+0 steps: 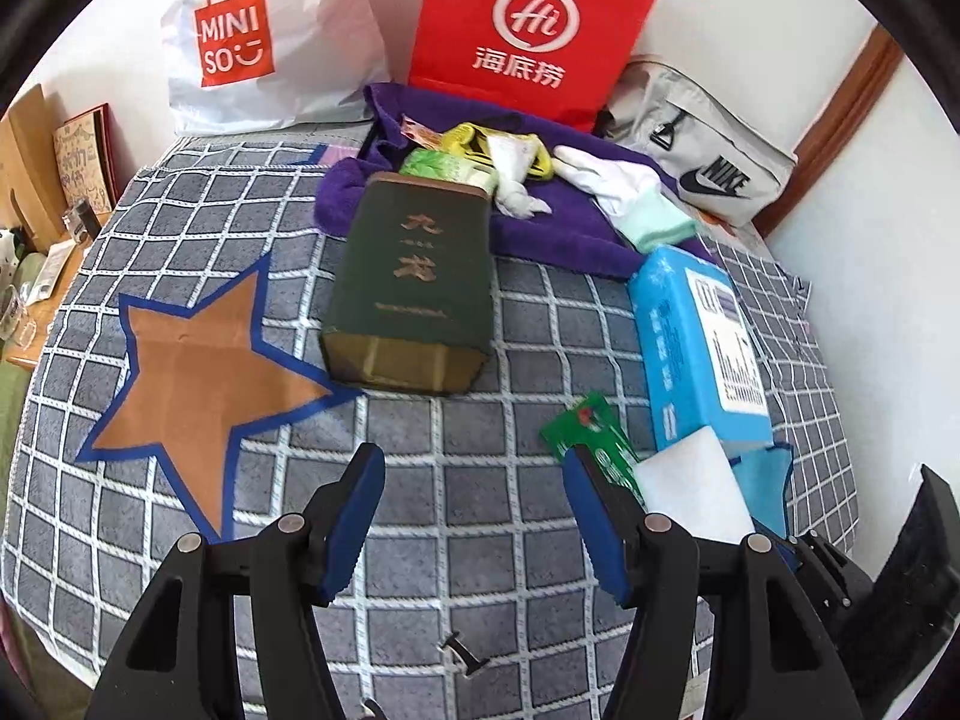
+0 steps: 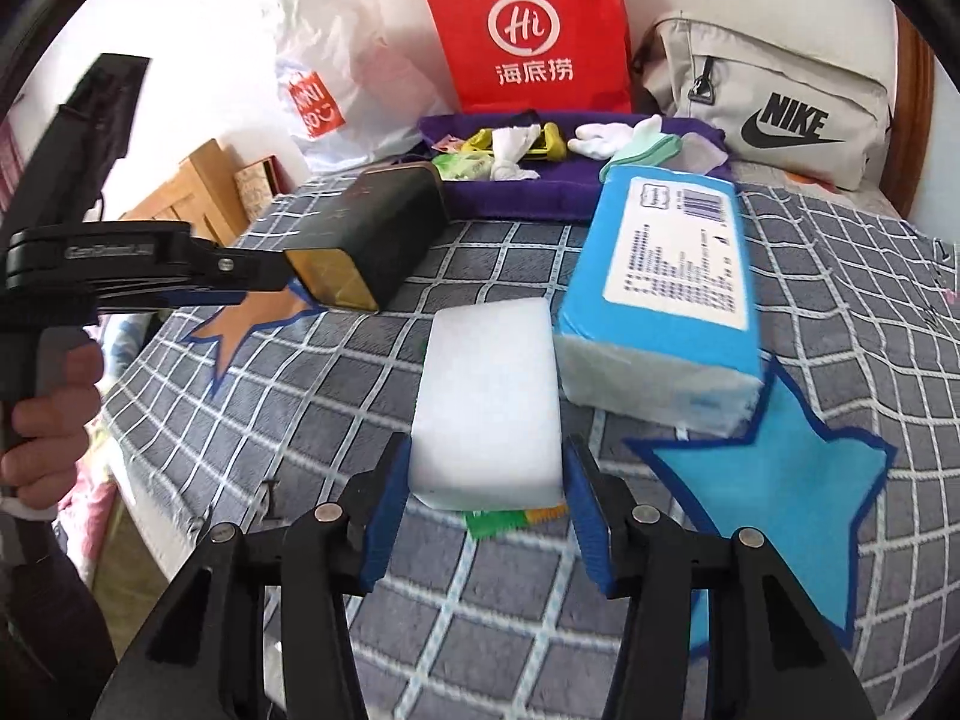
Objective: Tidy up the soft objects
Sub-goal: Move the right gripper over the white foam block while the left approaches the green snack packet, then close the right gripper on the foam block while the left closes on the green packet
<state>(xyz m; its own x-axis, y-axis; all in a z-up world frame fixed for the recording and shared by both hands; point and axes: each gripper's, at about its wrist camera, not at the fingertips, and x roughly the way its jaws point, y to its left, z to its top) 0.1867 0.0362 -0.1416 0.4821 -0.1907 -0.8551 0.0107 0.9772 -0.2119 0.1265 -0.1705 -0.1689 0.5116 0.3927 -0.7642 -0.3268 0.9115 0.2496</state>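
Note:
A white foam sponge block (image 2: pixel 489 402) lies on the checked cloth, partly over a green packet (image 2: pixel 510 521). My right gripper (image 2: pixel 483 480) has its jaws around the block's near end, touching or almost touching its sides. The block also shows in the left wrist view (image 1: pixel 696 489), with the green packet (image 1: pixel 591 435) beside it. My left gripper (image 1: pixel 474 483) is open and empty above the cloth, left of the block. A blue tissue pack (image 2: pixel 666 282) lies beside the block. A purple towel (image 1: pixel 540 228) at the back holds white gloves (image 1: pixel 606 174) and small soft items.
A dark green box (image 1: pixel 414 282) lies mid-cloth. An orange star (image 1: pixel 198 384) and a blue star (image 2: pixel 774 498) are marked on the cloth. A red paper bag (image 1: pixel 528 24), a white Miniso bag (image 1: pixel 252 42) and a grey Nike bag (image 2: pixel 774 102) stand at the back wall.

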